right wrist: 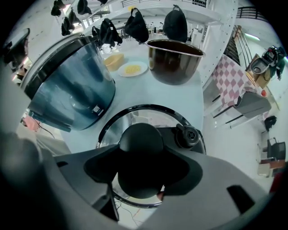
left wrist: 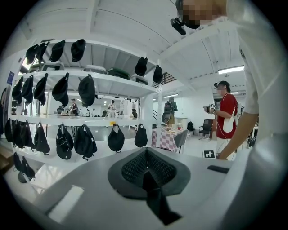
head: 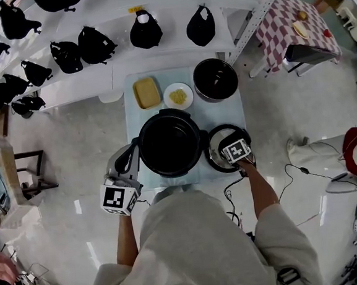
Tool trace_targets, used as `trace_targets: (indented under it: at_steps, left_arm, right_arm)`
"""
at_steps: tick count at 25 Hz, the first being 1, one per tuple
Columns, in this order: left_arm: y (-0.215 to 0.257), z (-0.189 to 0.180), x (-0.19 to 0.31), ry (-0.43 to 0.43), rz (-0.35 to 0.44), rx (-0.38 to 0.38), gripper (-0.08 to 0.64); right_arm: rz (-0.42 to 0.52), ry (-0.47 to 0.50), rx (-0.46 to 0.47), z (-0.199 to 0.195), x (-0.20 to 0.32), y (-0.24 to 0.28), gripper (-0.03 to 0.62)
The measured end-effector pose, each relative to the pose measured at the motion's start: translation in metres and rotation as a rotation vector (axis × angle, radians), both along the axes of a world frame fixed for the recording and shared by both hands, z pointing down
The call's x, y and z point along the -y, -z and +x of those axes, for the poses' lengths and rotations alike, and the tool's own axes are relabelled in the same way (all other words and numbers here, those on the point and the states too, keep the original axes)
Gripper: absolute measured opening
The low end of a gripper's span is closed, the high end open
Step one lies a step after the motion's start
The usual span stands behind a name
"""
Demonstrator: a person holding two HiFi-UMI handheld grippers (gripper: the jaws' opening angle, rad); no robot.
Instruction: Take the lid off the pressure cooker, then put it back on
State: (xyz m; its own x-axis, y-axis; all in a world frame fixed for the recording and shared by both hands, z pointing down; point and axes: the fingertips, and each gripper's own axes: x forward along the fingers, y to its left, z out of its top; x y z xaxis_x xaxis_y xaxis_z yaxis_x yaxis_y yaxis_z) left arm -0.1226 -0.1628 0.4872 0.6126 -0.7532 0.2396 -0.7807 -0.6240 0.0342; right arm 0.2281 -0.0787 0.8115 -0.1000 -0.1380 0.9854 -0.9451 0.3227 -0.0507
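Observation:
The black pressure cooker [head: 169, 142] stands open in the middle of the pale blue table [head: 237, 112]; in the right gripper view its blue-grey body [right wrist: 72, 85] rises at the left. Its lid [head: 214, 143] lies flat on the table to the cooker's right, chrome rim [right wrist: 135, 109] showing. My right gripper [head: 236, 153] points straight down over the lid, its jaws open wide around the round black knob [right wrist: 140, 143], with the lid's valve [right wrist: 188, 134] beside it. My left gripper [head: 128, 157] hovers by the cooker's left side, shut and empty [left wrist: 146, 155].
Behind the cooker stand a dark inner pot [head: 215, 78], a white plate of yellow food [head: 178, 96] and a yellow block in a tray [head: 146, 92]. White shelves with black caps [head: 89, 44] run along the back. A checkered table [head: 289, 20] stands at the right, cables on the floor.

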Motion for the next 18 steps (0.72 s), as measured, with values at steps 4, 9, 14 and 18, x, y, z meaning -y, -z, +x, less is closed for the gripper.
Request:
trace_targets:
  at_steps: [4,9,14,18]
  left_arm:
    - [0.000,-0.006,0.004,0.009,0.005,-0.011,0.006]
    - [-0.002,0.006,0.007,-0.030,0.003,-0.031,0.006]
    - [-0.002,0.023,0.010,-0.082,0.004,-0.053,0.006]
    - [-0.002,0.029,0.009,-0.107,0.006,-0.068,0.006]
  right_arm:
    - [0.020,0.009,-0.007,0.002,-0.008,0.007,0.272]
    - [0.099,-0.033,0.052,-0.003,-0.006,0.030,0.272]
    - [0.210,-0.032,0.043,0.009,0.003,0.077,0.272]
    - [0.347,-0.027,0.028,0.017,0.012,0.132,0.272]
